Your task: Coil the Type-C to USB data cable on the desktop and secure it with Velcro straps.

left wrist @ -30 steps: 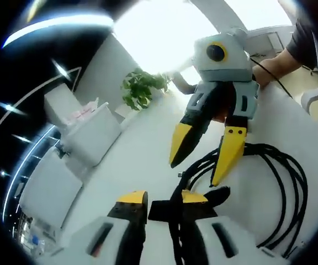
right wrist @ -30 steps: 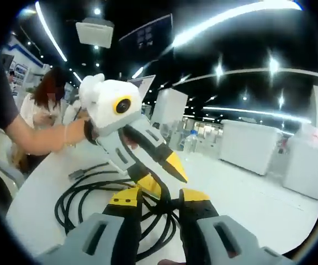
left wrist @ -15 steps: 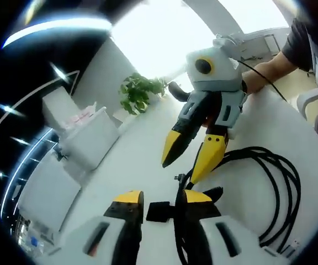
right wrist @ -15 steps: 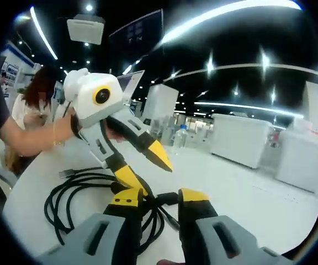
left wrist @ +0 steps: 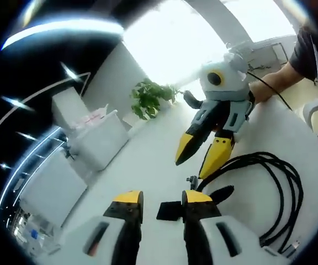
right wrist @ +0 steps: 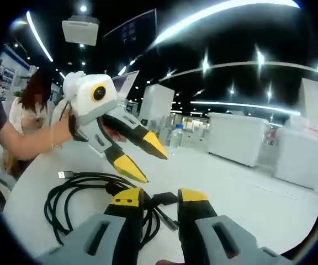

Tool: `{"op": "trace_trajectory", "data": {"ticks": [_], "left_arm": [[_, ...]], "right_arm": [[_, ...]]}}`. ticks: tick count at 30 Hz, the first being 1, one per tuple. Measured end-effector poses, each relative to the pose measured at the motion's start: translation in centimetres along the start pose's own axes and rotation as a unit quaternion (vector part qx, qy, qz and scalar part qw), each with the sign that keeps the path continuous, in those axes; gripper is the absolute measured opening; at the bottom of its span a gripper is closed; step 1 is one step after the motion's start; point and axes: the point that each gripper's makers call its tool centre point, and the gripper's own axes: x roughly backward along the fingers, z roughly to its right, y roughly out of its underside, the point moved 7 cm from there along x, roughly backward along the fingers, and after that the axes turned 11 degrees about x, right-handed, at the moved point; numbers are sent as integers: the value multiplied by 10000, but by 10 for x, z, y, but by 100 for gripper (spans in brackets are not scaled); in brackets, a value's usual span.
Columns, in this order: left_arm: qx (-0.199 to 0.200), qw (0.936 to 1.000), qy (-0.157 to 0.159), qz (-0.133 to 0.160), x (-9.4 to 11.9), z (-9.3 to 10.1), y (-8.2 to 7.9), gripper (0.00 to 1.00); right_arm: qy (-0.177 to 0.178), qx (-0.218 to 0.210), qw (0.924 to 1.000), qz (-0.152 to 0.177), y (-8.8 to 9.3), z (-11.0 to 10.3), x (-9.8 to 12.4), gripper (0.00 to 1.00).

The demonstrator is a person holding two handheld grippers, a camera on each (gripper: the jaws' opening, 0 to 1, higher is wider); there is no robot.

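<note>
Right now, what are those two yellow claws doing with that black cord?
A person holds a gripper in each hand over a white table. The coiled black cable lies on it with a black strap at one side. The left gripper and right gripper both hang open above it, gripping nothing.

Cable [right wrist: 73, 190]: black, matt, braided-looking sheath; metal plug. Desk [left wrist: 148, 165]: white, smooth, glossy. Strap [left wrist: 169, 211]: black, matt cloth.

Right tongs [left wrist: 196, 159] lifted off the cable [left wrist: 269, 187] — now apart, cable no longer between left tongs [left wrist: 162, 197]
</note>
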Motion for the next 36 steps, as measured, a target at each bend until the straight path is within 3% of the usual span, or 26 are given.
{"op": "trace_trajectory", "data": {"ticks": [5, 9, 10, 11, 12, 15, 16, 18, 21, 27, 36], "left_arm": [[-214, 9990, -324, -224, 4, -4, 22, 23], [82, 9985, -495, 204, 12, -6, 21, 19], [511, 9957, -526, 571, 15, -8, 17, 19], [783, 9926, -529, 757, 16, -8, 15, 19], [1135, 9866, -564, 1025, 17, -10, 12, 19], [2139, 9591, -857, 1645, 15, -16, 13, 19], [2111, 9593, -1033, 1564, 14, -17, 17, 19], [1589, 9721, -1300, 1131, 10, -15, 25, 20], [1016, 9786, -1610, 781, 4, -10, 29, 22], [938, 9782, -1692, 750, 1, -6, 27, 22], [1247, 9718, -1795, 880, 3, -7, 26, 22]], "right_arm": [[-234, -103, 9994, 215, -5, -6, 1, 24], [-423, -40, 9988, 252, -6, -10, 1, 23], [-514, 3, 9983, 272, -7, -13, 2, 23], [-589, 46, 9978, 296, -8, -16, 2, 23], [-650, 88, 9974, 310, -9, -18, 3, 23], [-831, 192, 9958, 320, -10, -25, 3, 23], [-876, 202, 9955, 307, -9, -27, 2, 23], [-988, 310, 9944, 200, -5, -32, -1, 23], [-1073, 483, 9930, 75, -1, -36, -4, 24], [-905, 807, 9926, 123, -4, -35, -9, 23], [-725, 776, 9937, 361, -12, -35, -17, 4]]}}
